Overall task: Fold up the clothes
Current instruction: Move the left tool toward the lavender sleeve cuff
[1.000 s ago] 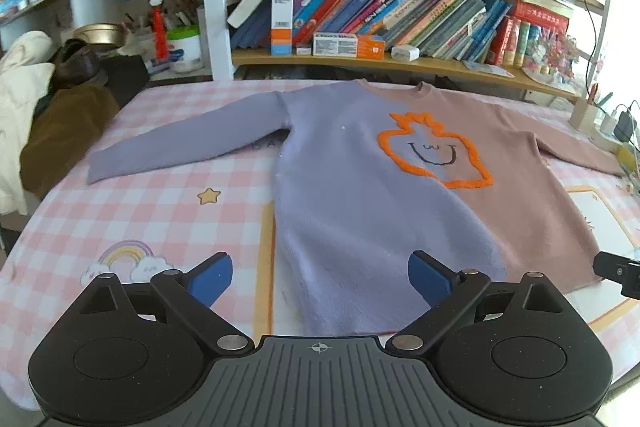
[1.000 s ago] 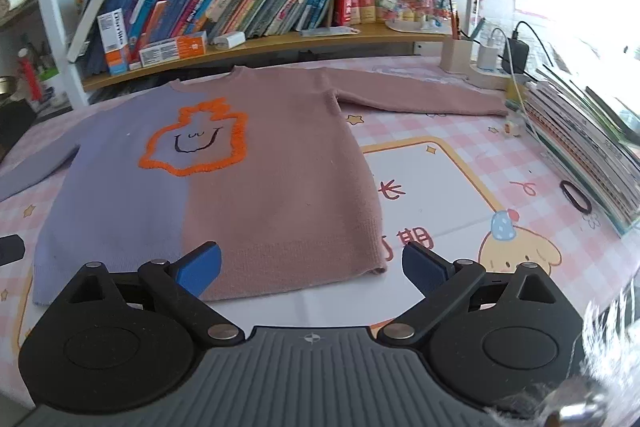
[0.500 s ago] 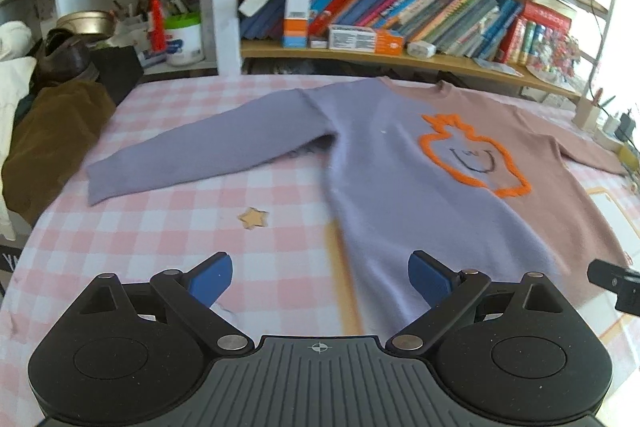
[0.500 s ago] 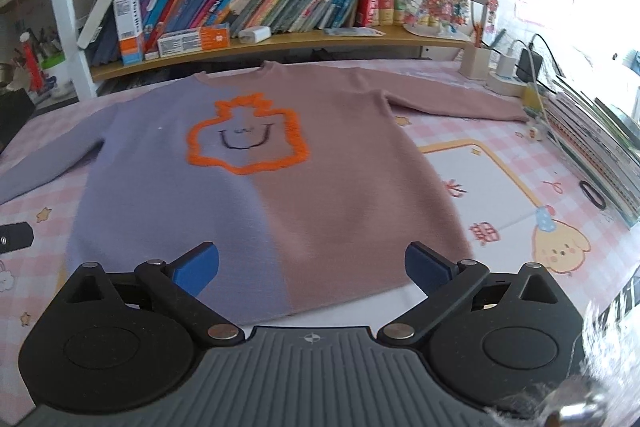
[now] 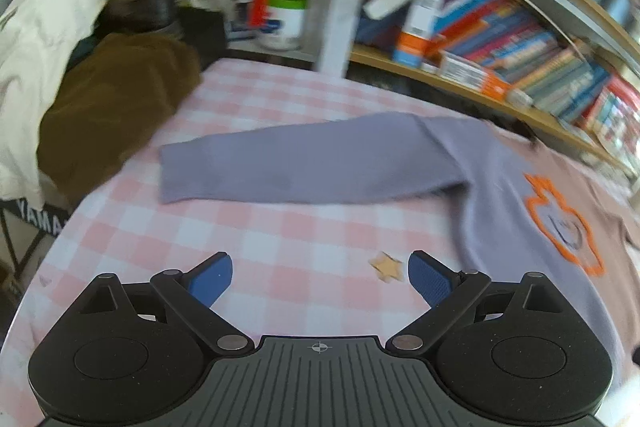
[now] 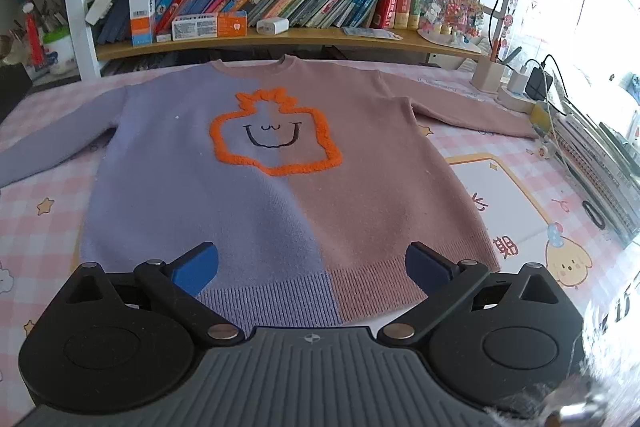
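centrally, a two-tone sweater (image 6: 280, 187), lilac and dusty pink, is laid flat on the checked desk (image 5: 280, 239), sleeves spread. the left gripper (image 5: 319, 277) is held over bare cloth near the lilac sleeve (image 5: 304, 167), fingers parted, empty. the right gripper (image 6: 312, 265) is held above the hem, fingers likewise parted.

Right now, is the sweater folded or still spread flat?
Spread flat: the sweater lies face up on the tablecloth, both sleeves out sideways, no fold begun.
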`<state>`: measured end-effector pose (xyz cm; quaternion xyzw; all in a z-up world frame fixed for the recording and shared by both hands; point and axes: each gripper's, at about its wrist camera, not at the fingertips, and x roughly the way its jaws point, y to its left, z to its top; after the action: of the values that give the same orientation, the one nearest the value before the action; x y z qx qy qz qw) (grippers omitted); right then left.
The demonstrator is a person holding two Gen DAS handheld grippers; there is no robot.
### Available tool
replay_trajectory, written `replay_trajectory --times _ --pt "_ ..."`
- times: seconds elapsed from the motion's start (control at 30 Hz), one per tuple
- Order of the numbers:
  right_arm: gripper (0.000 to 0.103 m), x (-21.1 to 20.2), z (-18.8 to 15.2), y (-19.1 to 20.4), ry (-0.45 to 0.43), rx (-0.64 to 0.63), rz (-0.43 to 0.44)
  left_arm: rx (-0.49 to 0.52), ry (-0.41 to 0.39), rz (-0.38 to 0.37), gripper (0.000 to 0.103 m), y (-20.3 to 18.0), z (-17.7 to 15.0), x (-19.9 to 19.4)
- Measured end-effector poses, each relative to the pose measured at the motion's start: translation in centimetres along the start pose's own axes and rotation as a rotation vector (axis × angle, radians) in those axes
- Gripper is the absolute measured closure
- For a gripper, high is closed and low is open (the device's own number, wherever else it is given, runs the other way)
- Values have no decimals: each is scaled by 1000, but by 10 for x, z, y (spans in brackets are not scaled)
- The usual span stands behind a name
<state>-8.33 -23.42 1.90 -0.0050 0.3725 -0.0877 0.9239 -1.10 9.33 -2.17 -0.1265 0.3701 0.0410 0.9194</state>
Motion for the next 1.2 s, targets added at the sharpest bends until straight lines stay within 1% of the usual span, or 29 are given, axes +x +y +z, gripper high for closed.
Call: replay_trajectory --times 0.2,0.4,0.53,0.6,0.7,0.9,0.93,1.0,1.07,1.13,1.2 --pt "2 7 5 5 20 -16 -24 -103 6 38 6 30 14 27" --pt "2 12 7 4 41 -20 -64 -253 -19 33 7 63 21 48" --pt "2 15 5 2 64 -24 -89 -311 -62 21 9 73 26 56" --pt "2 17 4 1 73 -21 -102 -343 -84 8 9 77 29 60" --pt "2 18 3 -3 84 -13 -122 -391 -111 -28 12 82 34 69" --pt "2 21 3 -11 99 2 -149 -423 -128 -111 13 71 39 84" --pt "2 21 3 -11 100 2 -151 -422 -128 -125 16 68 39 87" --pt "2 22 3 -12 104 2 -153 -439 -133 -128 23 67 40 91" --pt "2 22 3 -13 106 0 -156 -462 -138 -124 38 69 42 94" --pt "2 23 4 -13 108 -1 -159 -486 -143 -119 44 70 44 98" --pt "2 22 3 -16 109 1 -165 -498 -165 -76 44 76 48 95"
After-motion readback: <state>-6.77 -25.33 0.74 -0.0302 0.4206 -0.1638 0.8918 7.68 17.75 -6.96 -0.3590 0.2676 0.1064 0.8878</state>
